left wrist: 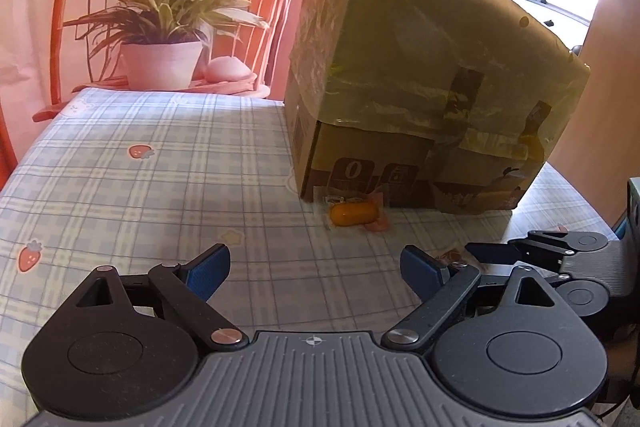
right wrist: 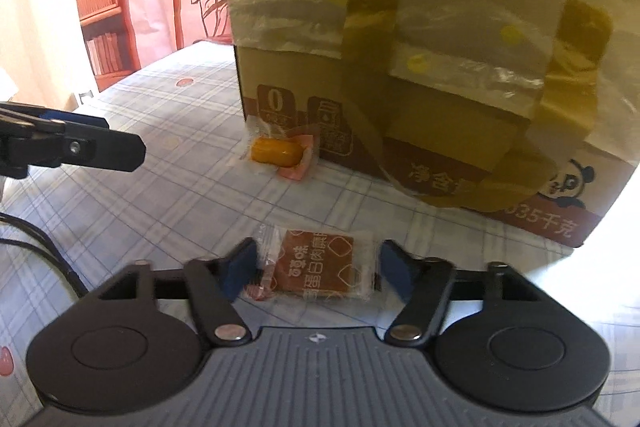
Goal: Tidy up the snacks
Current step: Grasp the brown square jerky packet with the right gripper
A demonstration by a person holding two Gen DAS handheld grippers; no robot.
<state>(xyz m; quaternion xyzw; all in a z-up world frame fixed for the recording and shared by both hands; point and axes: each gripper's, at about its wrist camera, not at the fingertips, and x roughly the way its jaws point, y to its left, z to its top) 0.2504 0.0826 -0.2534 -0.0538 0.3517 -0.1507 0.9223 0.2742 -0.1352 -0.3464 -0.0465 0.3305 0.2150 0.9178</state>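
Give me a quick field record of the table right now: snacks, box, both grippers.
surface: blue plaid tablecloth
box: tall tape-wrapped cardboard box, standing on cloth
snack 1: orange oblong wrapped snack, against box base
snack 2: brown square clear-wrapped snack, flat between right fingers
left gripper: open, empty
right gripper: open, straddling snack 2

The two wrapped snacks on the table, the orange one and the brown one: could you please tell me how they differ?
The orange snack is a rounded, log-like piece; the brown snack is a flat square with printed characters.

The orange snack lies against the foot of the cardboard box; the brown snack lies apart from the box, nearer the camera.

The brown snack sits between the open fingers of the right gripper; the orange snack has no gripper around it.

Both are in clear wrappers on the checked tablecloth.
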